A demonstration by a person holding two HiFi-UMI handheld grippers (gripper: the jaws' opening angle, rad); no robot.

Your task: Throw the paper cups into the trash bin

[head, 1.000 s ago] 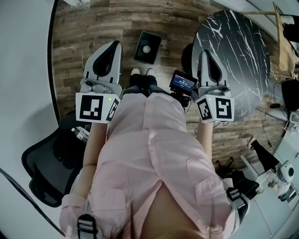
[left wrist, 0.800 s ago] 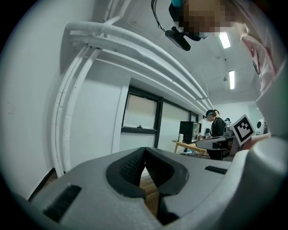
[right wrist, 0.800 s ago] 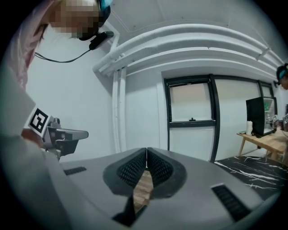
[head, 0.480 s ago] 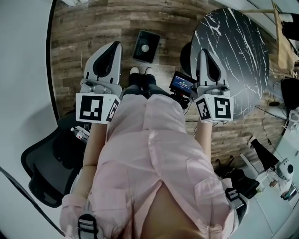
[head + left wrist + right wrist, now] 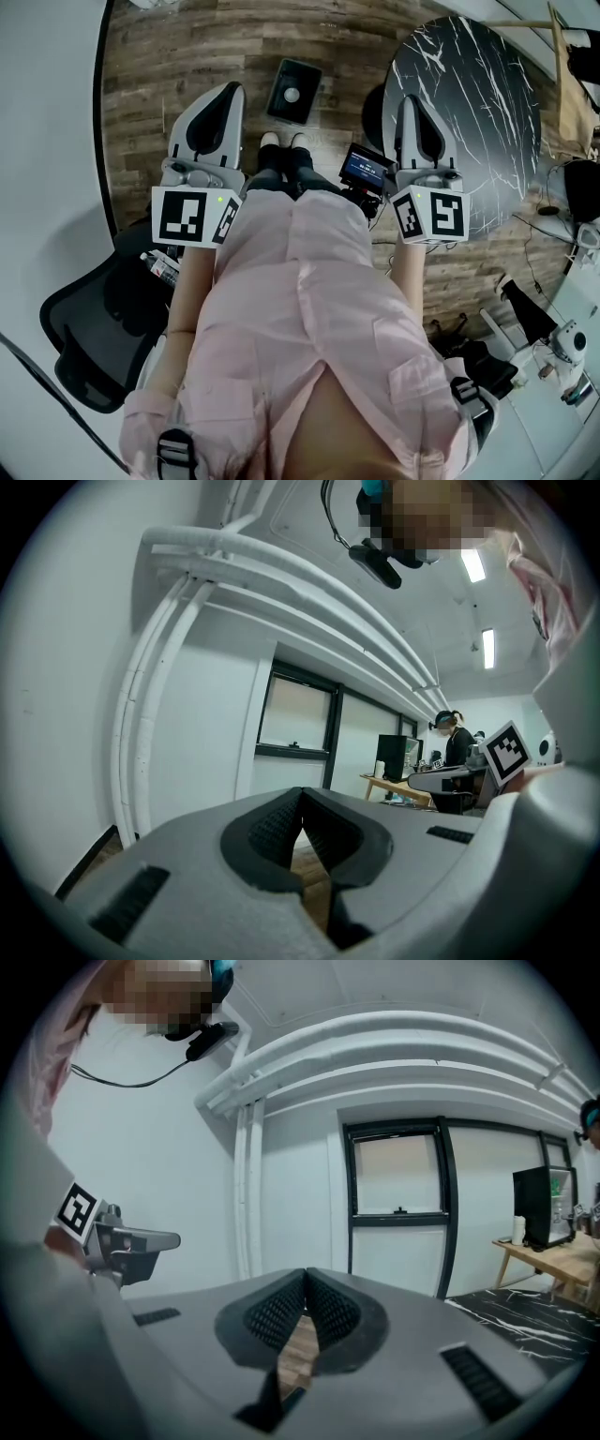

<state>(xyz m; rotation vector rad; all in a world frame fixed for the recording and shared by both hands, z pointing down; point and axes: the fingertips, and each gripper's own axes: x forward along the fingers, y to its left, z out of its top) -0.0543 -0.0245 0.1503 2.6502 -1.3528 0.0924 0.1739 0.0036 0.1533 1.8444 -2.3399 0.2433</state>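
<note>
Head view looks steeply down on a dark square trash bin (image 5: 305,75) standing on the wood floor (image 5: 178,56), far ahead of the person's shoes (image 5: 284,142). A small pale round thing (image 5: 292,96) lies inside the bin; it is too small to tell whether it is a paper cup. No cup shows anywhere else in the views.

Near the bin, to its left, the left gripper (image 5: 229,91) points away from the person, and its own view shows the ribbed pads pressed tip to tip with nothing between them. The right gripper (image 5: 411,101) is held level with it on the other side of the shoes, over the near edge of a round black marble table (image 5: 487,103); its jaws are likewise closed together and hold nothing. A small lit screen (image 5: 366,167) sits just left of the right gripper.

The person's pink shirt (image 5: 309,309) fills the near middle. A black office chair (image 5: 89,328) stands at the near left. Both gripper views look out at a white wall (image 5: 291,1194) with a dark-framed window (image 5: 398,1190).
</note>
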